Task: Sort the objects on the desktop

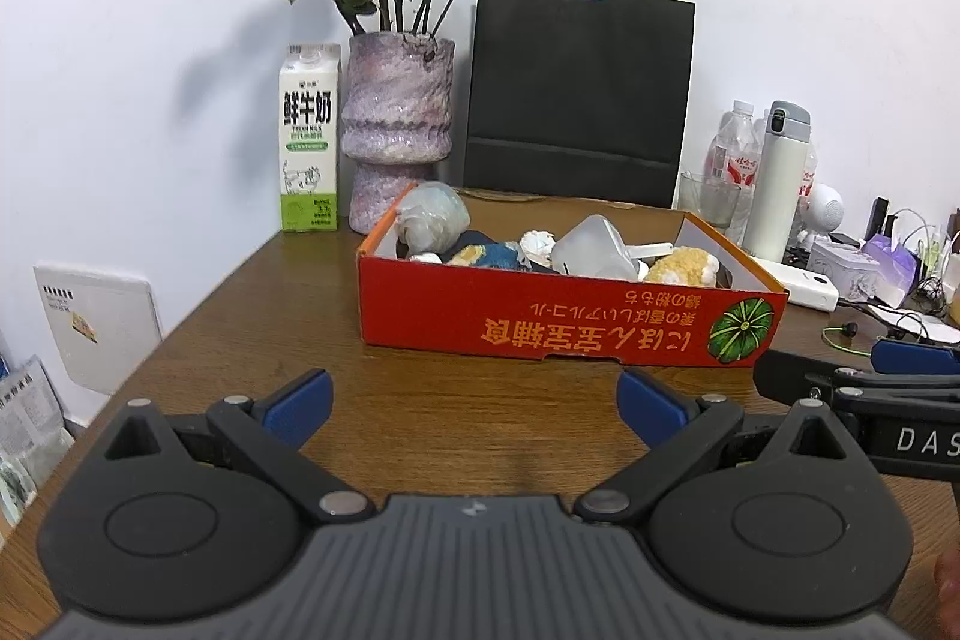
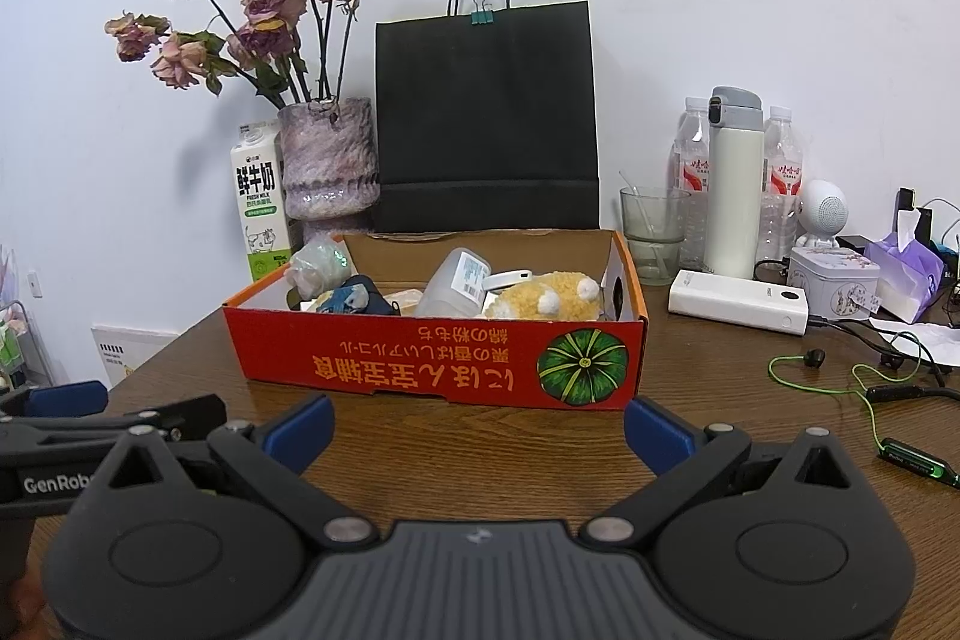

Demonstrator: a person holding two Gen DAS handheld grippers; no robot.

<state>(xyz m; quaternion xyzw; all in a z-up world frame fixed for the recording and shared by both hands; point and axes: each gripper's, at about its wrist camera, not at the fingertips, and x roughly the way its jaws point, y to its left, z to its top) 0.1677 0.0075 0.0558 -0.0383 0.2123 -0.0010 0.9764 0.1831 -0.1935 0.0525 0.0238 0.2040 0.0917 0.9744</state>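
Nearest the cameras, both grippers hover low over the wooden table point(image 1: 252, 316), side by side. The left gripper point(image 1: 474, 406) has its blue-padded fingers spread wide with nothing between them; the right gripper point(image 2: 478, 427) is likewise wide apart and empty. Each shows at the edge of the other's view.

Just beyond them sits the red cardboard box point(image 2: 432, 358), printed with a green pumpkin, its long side facing the grippers. Inside, from left to right, lie a pale seashell point(image 1: 433, 214), a blue patterned item point(image 2: 351, 301), a translucent plastic container point(image 2: 456, 283) tipped on its side and a yellow plush toy point(image 2: 549, 301). So the box already holds a fair pile.

To the right of the box, out on the table, a white power bank point(image 2: 738, 301), a green earphone cable point(image 2: 840, 382), a small round tin point(image 2: 831, 280) and a glass cup point(image 2: 653, 232) are loose, with a white thermos point(image 2: 733, 184) and water bottles point(image 2: 783, 178) behind. Which of these belong in the box cannot be told; the sorting looks partly done, with no item currently in hand.

Against the wall stand a milk carton point(image 1: 309, 139), a purple vase point(image 1: 396, 130) of dried roses and a black paper bag point(image 1: 579, 94).
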